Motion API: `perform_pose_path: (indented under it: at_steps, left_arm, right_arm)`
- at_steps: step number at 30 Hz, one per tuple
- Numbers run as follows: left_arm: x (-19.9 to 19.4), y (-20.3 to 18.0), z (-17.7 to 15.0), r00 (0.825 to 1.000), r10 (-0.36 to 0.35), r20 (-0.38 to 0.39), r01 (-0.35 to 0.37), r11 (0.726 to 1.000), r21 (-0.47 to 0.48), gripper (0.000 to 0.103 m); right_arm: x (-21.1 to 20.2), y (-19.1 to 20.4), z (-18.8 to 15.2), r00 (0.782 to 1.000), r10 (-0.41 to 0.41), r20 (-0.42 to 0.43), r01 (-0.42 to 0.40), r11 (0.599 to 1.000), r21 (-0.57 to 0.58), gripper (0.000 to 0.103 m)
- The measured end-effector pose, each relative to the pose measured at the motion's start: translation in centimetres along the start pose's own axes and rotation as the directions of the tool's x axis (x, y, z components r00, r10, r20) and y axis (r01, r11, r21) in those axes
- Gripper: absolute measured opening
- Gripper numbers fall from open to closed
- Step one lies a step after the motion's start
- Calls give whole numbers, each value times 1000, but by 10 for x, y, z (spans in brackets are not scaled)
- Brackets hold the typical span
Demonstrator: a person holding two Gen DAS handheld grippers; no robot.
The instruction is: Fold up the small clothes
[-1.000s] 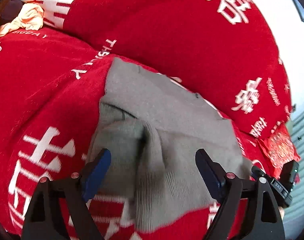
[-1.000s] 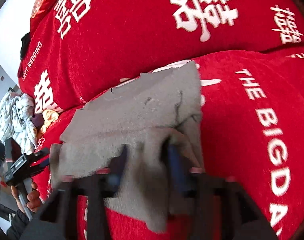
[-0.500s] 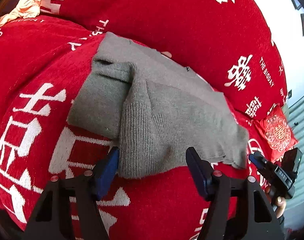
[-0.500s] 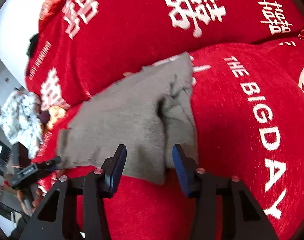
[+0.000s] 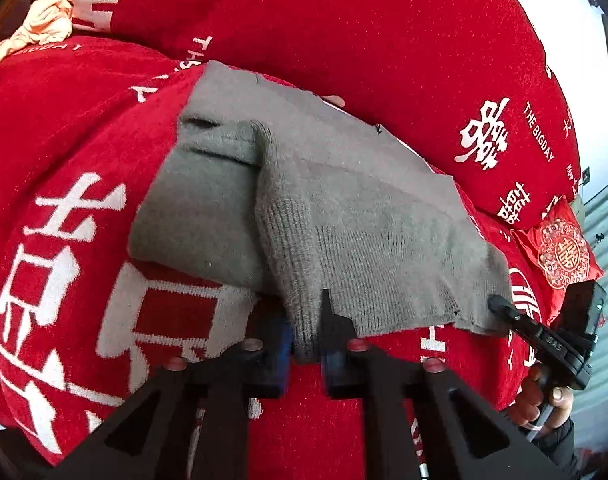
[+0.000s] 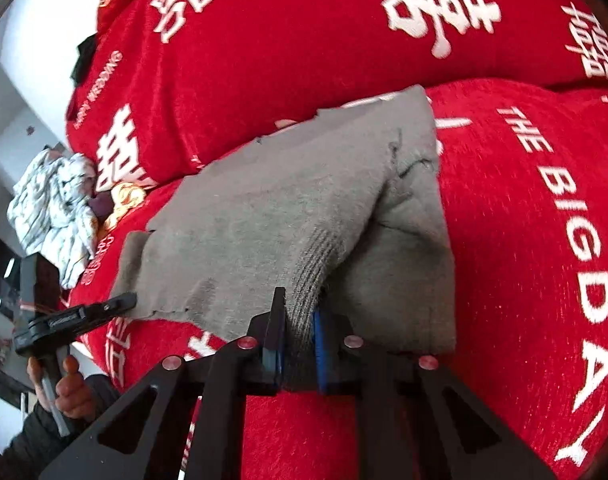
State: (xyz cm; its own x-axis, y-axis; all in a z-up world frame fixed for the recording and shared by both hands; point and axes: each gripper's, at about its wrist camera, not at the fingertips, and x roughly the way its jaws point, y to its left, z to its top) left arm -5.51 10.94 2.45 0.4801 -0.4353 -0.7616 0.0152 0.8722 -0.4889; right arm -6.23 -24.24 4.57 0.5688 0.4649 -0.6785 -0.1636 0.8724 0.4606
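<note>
A grey knit garment (image 5: 343,208) lies folded on a red sofa seat (image 5: 64,128) printed with white characters. My left gripper (image 5: 305,344) is shut on the near ribbed edge of its folded-over flap. In the right wrist view my right gripper (image 6: 298,340) is shut on the ribbed edge of the same grey garment (image 6: 288,200), at its other near corner. The right gripper's tip (image 5: 499,304) shows in the left wrist view at the garment's near right corner. The left gripper's tip (image 6: 120,302) shows in the right wrist view at its near left corner.
Red back cushions (image 5: 343,32) rise right behind the garment. A peach cloth (image 5: 44,24) lies at the far left of the sofa. A white patterned clothes heap (image 6: 56,208) sits at the sofa's end. A small red cushion (image 5: 559,252) lies at the right.
Both grippers were open and pulled back from the garment's near edge half a second ago. Both have now moved in and shut on its ribbed near edge.
</note>
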Motion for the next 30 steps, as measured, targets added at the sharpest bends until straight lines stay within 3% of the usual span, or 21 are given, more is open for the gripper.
perform_pose_path:
  at_steps: [10,20,30]
  left_arm:
    - [-31,-18,39,993,-29,111,29,1000,1,10]
    - [-29,-45,103,989,45,139,-50,998,33,10]
    - [-26,-59,145,982,87,170,-97,994,49,10]
  right_arm:
    - [-32,11,26,987,127,98,-132,990,46,12]
    - [-23,23,93,993,18,119,-27,997,75,12]
    - [-11,38,140,989,-48,138,37,996,82,12]
